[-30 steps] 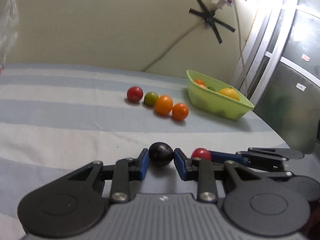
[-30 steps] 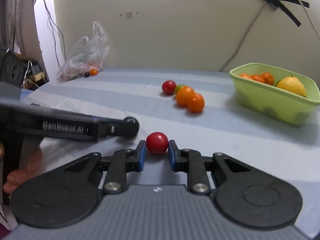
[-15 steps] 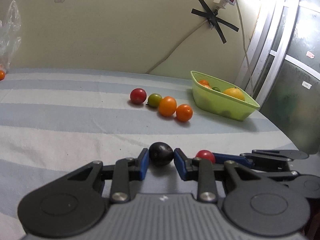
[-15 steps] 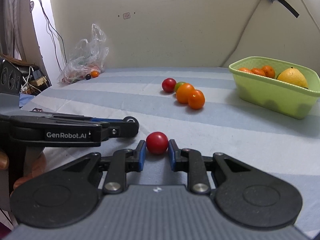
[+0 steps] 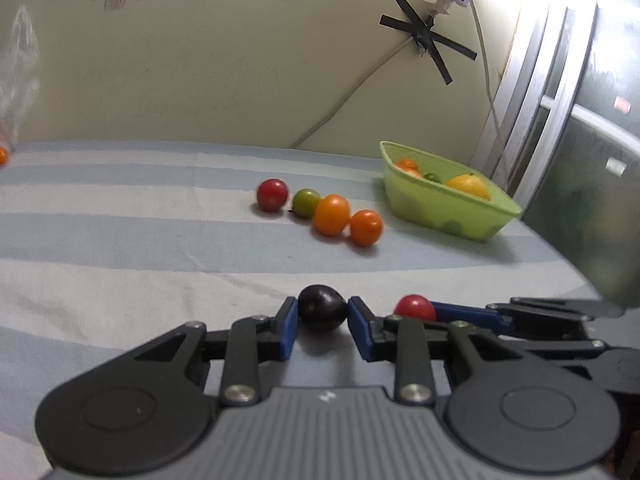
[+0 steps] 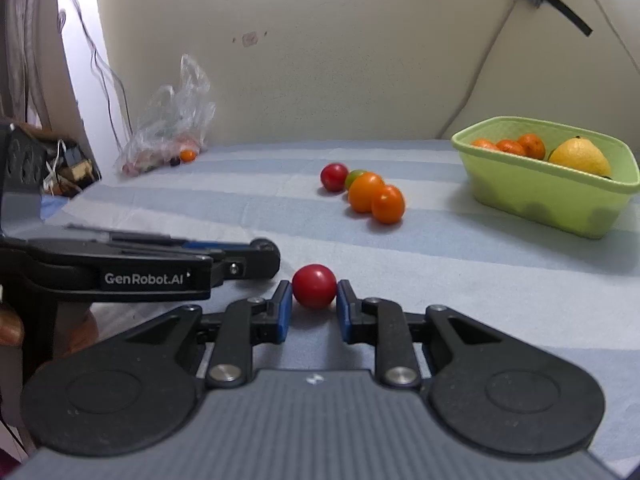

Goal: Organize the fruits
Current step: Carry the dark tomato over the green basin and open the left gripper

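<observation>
My left gripper [image 5: 322,316] is shut on a dark purple fruit [image 5: 322,307], just above the striped cloth. My right gripper [image 6: 314,300] is shut on a small red tomato [image 6: 314,286]; that tomato [image 5: 414,307] also shows at the right of the left wrist view. The two grippers sit side by side, and the left one [image 6: 240,258] appears from the side in the right wrist view. A row of loose fruit lies farther back: a red tomato [image 5: 272,194], a green one [image 5: 306,201] and two orange ones [image 5: 331,214] [image 5: 365,227].
A lime green basket [image 6: 548,192] at the back right holds small oranges [image 6: 531,146] and a yellow fruit [image 6: 580,157]. A crumpled clear plastic bag [image 6: 168,120] with small fruit lies at the back left against the wall. A hand [image 6: 10,330] shows at the left edge.
Both views have tilted up slightly, so the wall shows more. The dark fruit and the red tomato stay gripped in the same way.
</observation>
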Demonstrator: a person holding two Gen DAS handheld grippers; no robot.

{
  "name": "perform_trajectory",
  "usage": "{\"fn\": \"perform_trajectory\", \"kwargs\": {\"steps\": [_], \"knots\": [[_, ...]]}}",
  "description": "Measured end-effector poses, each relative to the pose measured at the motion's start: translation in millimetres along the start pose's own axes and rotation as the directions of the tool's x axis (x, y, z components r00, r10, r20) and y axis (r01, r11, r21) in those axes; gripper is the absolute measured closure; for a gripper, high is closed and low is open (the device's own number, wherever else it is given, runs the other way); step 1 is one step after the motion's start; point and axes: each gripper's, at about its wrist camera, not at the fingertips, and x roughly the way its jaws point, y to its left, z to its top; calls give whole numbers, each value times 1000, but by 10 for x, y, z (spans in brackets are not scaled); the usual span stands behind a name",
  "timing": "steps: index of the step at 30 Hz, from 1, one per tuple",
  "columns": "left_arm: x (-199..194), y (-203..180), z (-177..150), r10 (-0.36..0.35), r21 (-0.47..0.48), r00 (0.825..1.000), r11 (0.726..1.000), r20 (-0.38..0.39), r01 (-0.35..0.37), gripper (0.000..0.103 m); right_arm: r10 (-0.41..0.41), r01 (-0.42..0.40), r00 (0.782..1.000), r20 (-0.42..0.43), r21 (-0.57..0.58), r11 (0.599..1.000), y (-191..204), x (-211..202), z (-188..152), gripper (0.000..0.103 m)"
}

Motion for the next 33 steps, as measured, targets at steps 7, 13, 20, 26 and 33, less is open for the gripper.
{"fn": "perform_trajectory", "kwargs": {"steps": [7, 13, 20, 26, 33], "knots": [[197, -334, 534, -112, 52, 993, 993, 34, 110, 75, -128, 121, 985, 117, 60, 991, -379, -170, 302, 77], [817, -629, 1120, -209, 48, 978, 977, 19, 208, 75, -306, 296, 930, 206, 77, 952, -765, -43, 648, 76], [1472, -734, 1368, -241, -6, 968, 971, -75, 241, 74, -387, 379, 896, 219, 81, 922, -957, 181, 613, 62], [1593, -724, 1356, -257, -56, 962, 966, -97, 252, 73, -425, 407, 849, 314, 123, 905, -1030, -4, 602, 55], [997, -596, 1583, -311, -61, 950, 948, 34, 313, 73, -463, 397, 793, 395, 243, 885, -1108, -218, 569, 55]]}}
